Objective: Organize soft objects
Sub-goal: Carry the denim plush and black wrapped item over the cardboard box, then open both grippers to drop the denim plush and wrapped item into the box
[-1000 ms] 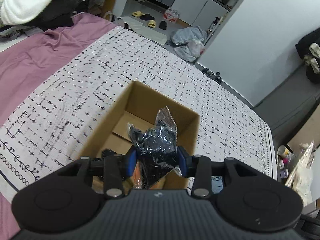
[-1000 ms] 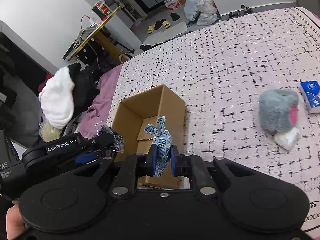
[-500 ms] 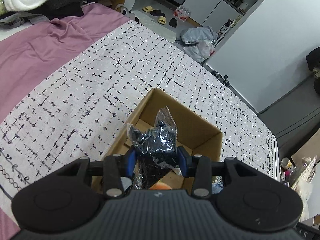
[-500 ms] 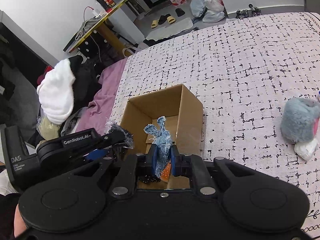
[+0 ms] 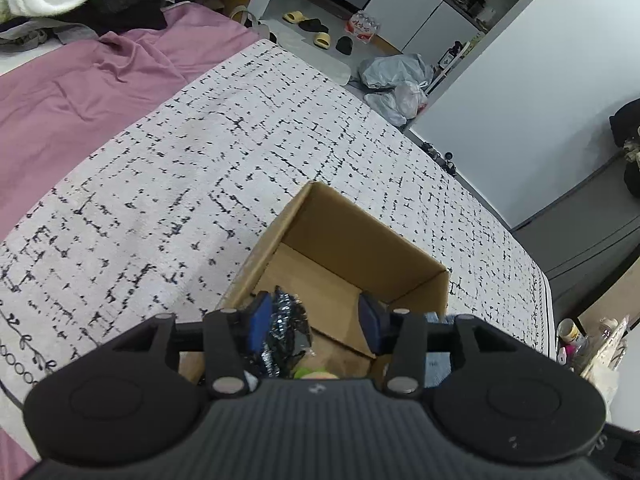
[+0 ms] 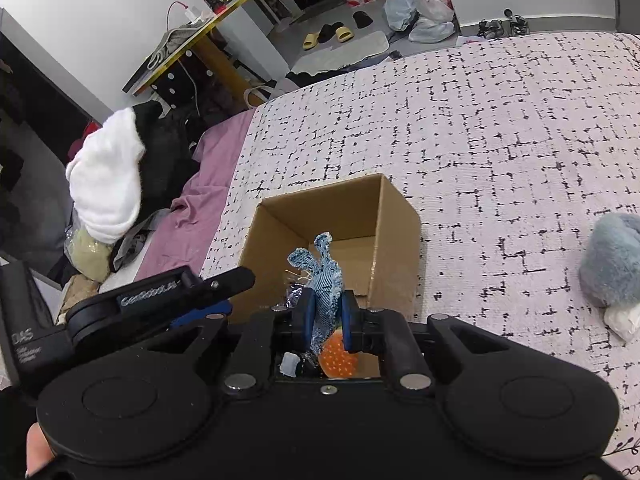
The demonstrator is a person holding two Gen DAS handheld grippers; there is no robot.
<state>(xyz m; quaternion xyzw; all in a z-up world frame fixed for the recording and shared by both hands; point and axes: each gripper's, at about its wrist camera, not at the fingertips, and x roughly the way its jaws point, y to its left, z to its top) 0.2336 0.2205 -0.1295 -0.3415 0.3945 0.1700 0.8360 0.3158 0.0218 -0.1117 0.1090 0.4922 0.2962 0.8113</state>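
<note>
Over the cardboard box on the bed, the left gripper is opening, its jaws parting so the black crinkly packet, at seven o'clock and seemingly touching only the left pad, can drop in. The right gripper stays pinched on the blue denim scrap, waiting above the box.
</note>
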